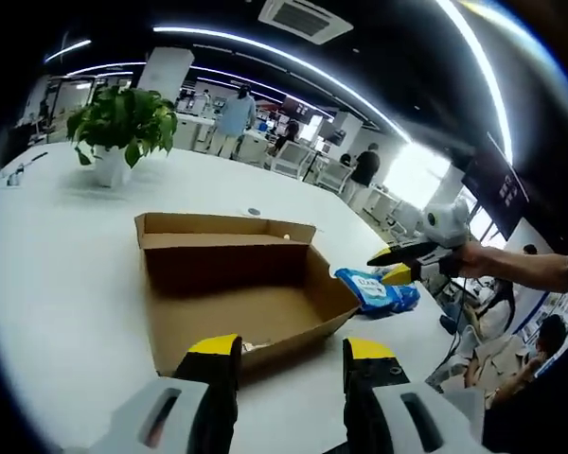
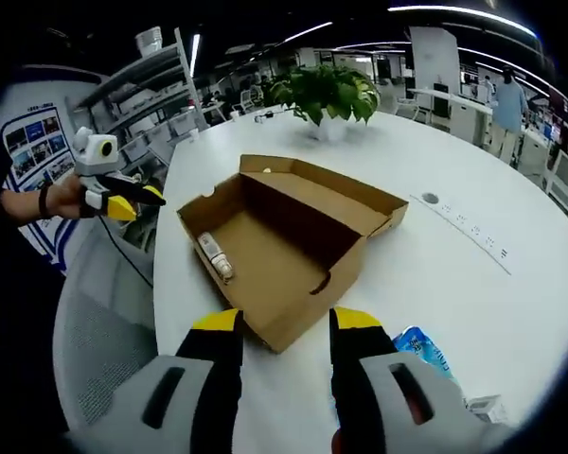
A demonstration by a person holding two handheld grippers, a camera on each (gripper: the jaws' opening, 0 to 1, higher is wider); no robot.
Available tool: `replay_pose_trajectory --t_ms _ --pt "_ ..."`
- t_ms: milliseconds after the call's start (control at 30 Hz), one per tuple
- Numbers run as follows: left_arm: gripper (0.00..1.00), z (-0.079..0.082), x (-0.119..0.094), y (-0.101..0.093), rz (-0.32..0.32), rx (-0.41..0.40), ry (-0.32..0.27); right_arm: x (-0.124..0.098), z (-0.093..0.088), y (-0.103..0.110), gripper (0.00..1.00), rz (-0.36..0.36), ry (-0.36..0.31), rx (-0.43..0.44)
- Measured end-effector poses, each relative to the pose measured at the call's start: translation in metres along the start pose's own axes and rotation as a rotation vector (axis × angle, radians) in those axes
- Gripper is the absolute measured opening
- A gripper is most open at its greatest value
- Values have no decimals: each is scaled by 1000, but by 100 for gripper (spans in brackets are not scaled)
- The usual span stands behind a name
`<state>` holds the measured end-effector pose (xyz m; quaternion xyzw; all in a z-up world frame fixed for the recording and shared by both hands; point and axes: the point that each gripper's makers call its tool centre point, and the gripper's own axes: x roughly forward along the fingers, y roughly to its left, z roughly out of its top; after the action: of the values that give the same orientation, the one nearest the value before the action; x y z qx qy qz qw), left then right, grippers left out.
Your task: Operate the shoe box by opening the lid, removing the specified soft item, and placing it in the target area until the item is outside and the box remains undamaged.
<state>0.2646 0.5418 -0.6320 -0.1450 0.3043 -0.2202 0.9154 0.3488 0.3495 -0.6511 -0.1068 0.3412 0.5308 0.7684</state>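
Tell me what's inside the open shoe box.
In the right gripper view, one small pale tube-like item lies on the box floor by the left wall; otherwise the floor looks bare. The left gripper view hides the near corner behind the box's front wall.

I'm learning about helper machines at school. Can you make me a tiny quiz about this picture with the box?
1. True or false: the cardboard box is open.
2. Where is the blue soft pack? A) inside the box B) on the white table beside the box C) under the potted plant
3. What lies inside the box near one wall?

Key: 1 true. 2 B. 3 A small white bottle-like item; its label is too small to read.
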Motion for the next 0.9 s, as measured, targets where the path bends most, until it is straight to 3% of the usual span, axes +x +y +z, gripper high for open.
replay_pose_trajectory --t_ms 133,433,633,800,900 --pt "43 1 5 9 6 66 45 0 -1 0 33 -11 -12 13" --pt "43 26 25 33 -15 253 150 -6 -9 6 34 -30 -31 39" --pt "43 31 38 34 -38 336 213 -8 -22 7 33 -40 -46 71" --pt "42 21 51 26 -98 404 303 -11 -33 13 34 -51 -36 73" --pt "42 7 58 23 -130 467 376 -13 -39 13 34 -57 -44 99"
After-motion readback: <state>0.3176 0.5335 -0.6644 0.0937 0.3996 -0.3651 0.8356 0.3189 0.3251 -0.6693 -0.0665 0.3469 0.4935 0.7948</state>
